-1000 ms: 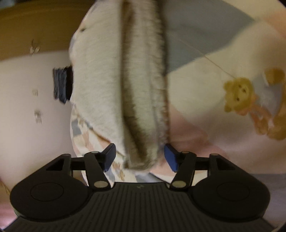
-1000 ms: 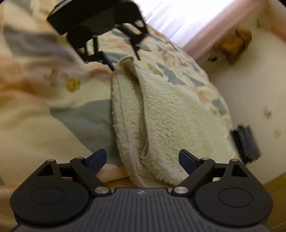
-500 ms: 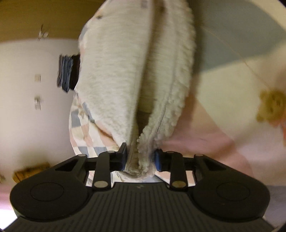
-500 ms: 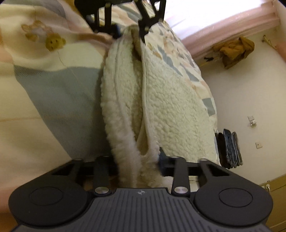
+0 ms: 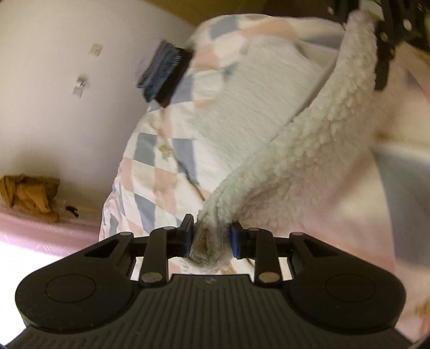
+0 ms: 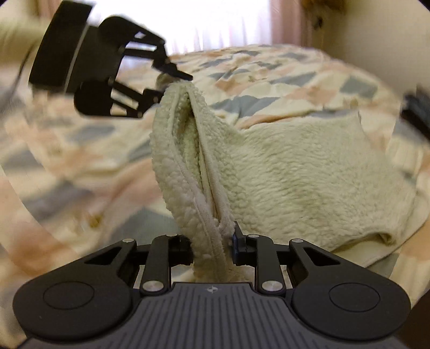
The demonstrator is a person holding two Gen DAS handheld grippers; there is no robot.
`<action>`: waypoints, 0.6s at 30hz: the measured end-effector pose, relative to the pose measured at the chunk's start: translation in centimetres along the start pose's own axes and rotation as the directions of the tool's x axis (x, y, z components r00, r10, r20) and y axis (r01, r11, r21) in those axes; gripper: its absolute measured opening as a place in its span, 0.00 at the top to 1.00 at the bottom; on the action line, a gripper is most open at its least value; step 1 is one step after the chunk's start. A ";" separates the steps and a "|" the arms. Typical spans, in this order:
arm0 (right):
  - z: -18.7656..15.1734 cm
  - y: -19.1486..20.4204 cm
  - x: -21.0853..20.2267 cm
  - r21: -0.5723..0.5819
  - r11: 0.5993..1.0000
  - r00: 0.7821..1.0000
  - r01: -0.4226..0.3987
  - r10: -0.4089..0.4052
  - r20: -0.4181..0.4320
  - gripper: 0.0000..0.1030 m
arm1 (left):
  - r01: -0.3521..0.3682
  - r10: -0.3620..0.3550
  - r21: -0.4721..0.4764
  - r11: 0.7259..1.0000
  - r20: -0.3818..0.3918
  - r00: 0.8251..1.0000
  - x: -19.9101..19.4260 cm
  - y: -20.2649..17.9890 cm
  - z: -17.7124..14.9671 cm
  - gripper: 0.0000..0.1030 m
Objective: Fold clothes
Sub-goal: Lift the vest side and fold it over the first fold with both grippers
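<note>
A cream fleece garment [image 6: 295, 171] lies partly on the bed, one long edge lifted. My right gripper [image 6: 213, 245] is shut on one end of that edge. My left gripper [image 5: 211, 239] is shut on the other end, and it also shows in the right wrist view [image 6: 169, 83] at the upper left, holding the fleece up. In the left wrist view the fleece [image 5: 317, 150] stretches up to the right gripper [image 5: 376, 16] at the top right. The lifted edge hangs taut between both grippers above the bed.
A patchwork quilt [image 6: 268, 69] in pink, blue and cream covers the bed. A dark folded stack [image 5: 166, 75] sits at the bed's edge by the wall. A brown garment [image 5: 29, 193] hangs near the pink curtain [image 5: 40, 225]. A bright window [image 6: 215, 21] is behind the bed.
Both grippers closed on the fleece edge, then lifted it off the quilt. The garment now hangs stretched between them instead of lying folded flat.
</note>
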State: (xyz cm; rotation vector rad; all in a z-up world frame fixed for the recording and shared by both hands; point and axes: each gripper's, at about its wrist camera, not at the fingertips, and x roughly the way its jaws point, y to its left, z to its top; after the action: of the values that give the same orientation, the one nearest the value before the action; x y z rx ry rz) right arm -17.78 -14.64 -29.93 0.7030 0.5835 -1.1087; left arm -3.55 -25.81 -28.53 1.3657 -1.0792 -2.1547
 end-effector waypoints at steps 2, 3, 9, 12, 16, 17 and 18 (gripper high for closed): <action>1.0 -3.0 -1.3 0.055 0.998 0.999 -0.033 0.033 0.005 0.77 | -0.008 0.008 -0.030 1.000 0.003 1.000 1.8 1.4 2.4 0.76; 1.5 -4.7 -1.7 0.081 0.996 0.999 -0.040 0.039 0.011 0.77 | -0.011 0.011 -0.046 0.999 0.004 1.000 2.8 2.2 3.6 0.76; 3.9 -15.5 -2.8 0.283 0.958 0.999 -0.043 0.037 0.027 0.78 | -0.054 0.046 -0.230 0.972 -0.041 0.998 10.0 6.6 10.3 0.53; 4.4 -20.9 -1.2 0.373 0.928 1.000 -0.022 0.028 -0.010 0.78 | -0.099 0.057 -0.447 0.889 -0.107 0.993 12.4 9.9 11.8 0.49; 3.9 -26.5 2.5 0.523 0.851 0.993 -0.040 0.093 -0.075 0.78 | -0.074 -0.048 -0.687 0.723 -0.157 0.986 13.0 11.9 11.2 0.56; 3.8 -27.2 2.8 0.546 0.836 0.991 -0.056 0.112 -0.071 0.78 | -0.071 -0.070 -0.712 0.698 -0.167 0.983 12.8 11.6 11.0 0.61; 3.7 -27.9 3.2 0.566 0.821 0.989 -0.072 0.133 -0.066 0.78 | -0.061 -0.095 -0.733 0.678 -0.170 0.981 12.5 11.0 10.8 0.65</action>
State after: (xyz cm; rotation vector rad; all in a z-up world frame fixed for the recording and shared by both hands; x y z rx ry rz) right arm -42.51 -27.05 -35.78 1.2991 0.2889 -1.1551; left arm -19.82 -36.64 -25.04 1.1292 -0.0495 -2.0419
